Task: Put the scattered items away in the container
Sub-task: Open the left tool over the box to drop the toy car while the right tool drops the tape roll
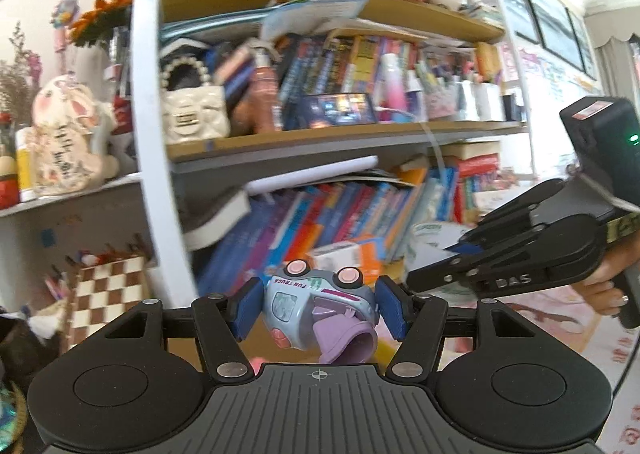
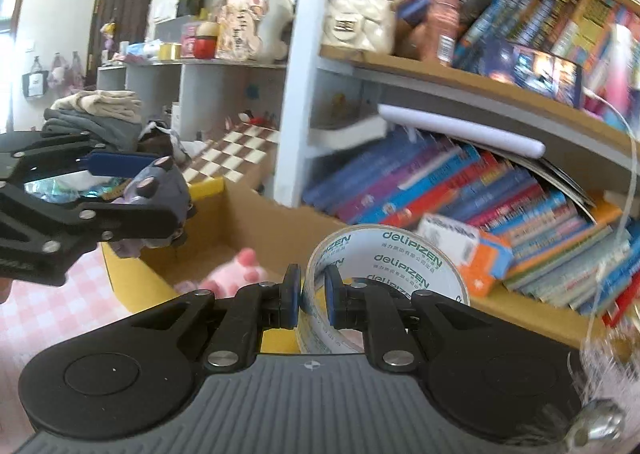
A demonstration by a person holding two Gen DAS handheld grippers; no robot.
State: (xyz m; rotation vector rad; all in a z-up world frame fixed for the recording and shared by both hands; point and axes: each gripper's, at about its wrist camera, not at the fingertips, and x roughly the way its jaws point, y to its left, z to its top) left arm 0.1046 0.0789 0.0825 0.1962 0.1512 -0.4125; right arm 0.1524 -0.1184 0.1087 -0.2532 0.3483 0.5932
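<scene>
— What have I got in the left gripper (image 1: 316, 308)?
— The toy truck (image 1: 320, 310), clamped between both pads, upside down.
— And the right gripper (image 2: 311, 296)?
— Clenched on the tape roll's (image 2: 384, 278) wall, beside the box (image 2: 208, 190); a pink plush (image 2: 236, 274) lies inside it.

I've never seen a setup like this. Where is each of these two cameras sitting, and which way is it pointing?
Left wrist view: rides on the left hand-held gripper, looking forward along its fingers at a toy truck clamped between them, the bookshelf behind; the person's hand holding the right hand-held gripper shows at right.
Right wrist view: rides on the right hand-held gripper, pinching a tape roll above a cardboard box holding a pink plush toy.
Shared: each sees the other gripper, the truck, the tape and the bookshelf.
</scene>
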